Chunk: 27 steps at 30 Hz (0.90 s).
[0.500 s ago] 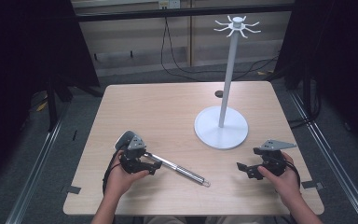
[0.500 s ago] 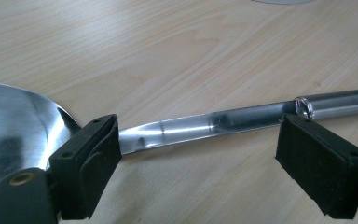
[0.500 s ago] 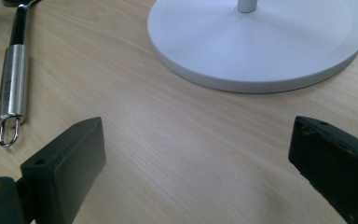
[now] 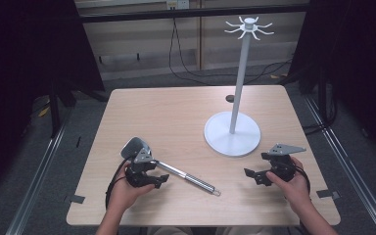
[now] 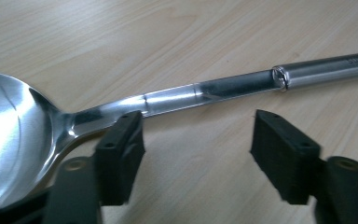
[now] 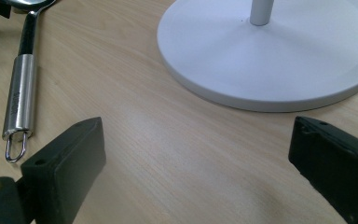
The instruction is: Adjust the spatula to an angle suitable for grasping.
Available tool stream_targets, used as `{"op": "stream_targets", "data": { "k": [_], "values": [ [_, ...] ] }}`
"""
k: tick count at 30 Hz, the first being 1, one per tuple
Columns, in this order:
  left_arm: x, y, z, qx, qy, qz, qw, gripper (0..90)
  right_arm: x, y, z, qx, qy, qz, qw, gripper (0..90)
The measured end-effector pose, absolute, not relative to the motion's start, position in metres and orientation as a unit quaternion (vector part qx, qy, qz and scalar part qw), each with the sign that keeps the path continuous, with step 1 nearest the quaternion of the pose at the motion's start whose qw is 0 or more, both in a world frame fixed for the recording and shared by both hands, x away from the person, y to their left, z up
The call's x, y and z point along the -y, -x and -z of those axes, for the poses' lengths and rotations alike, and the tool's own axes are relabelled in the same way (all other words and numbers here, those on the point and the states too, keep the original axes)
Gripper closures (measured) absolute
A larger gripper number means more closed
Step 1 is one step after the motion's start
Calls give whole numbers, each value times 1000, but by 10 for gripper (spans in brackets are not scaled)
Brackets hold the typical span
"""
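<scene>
A long polished steel ladle with a tubular handle and a hanging loop (image 4: 169, 169) lies flat on the pale wooden table (image 4: 176, 112), low and left of centre in the high view, bowl toward the upper left and loop toward the lower right. The left gripper (image 4: 149, 178) sits over its neck with jaws apart; in the left gripper view the neck (image 5: 168, 100) runs just beyond the jaw tips, one tip very close to it. The right gripper (image 4: 255, 176), at lower right, has jaws spread wide over bare wood. A white metal stand with round base and hooked top (image 4: 232, 134) rises right of centre
</scene>
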<state>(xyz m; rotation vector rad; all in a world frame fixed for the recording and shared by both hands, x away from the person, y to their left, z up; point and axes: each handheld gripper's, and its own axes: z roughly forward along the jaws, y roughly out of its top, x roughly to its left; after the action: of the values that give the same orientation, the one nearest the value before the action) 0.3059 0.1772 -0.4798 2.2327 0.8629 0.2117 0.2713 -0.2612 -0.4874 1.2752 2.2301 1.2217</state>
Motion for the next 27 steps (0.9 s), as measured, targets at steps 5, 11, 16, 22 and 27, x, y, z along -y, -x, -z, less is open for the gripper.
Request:
{"op": "stream_targets", "data": {
  "k": [5, 11, 16, 22, 27],
  "values": [
    [-172, -304, 478, -323, -878, -69, 347, 657, 263, -271, 487, -773, -445, -426, 150, 35],
    [-165, -306, 482, -312, -891, -65, 322, 827, 264, -270, 488, -773, -446, -425, 148, 35],
    [-161, -309, 485, -313, -892, -62, 320, 890, 265, -268, 487, -773, -446, -425, 149, 35],
    [-156, -312, 486, -307, -894, -56, 320, 900, 270, -265, 488, -771, -451, -424, 151, 35],
    [-149, -313, 488, -303, -894, -50, 325, 900, 274, -262, 488, -768, -455, -422, 157, 35]
  ]
}}
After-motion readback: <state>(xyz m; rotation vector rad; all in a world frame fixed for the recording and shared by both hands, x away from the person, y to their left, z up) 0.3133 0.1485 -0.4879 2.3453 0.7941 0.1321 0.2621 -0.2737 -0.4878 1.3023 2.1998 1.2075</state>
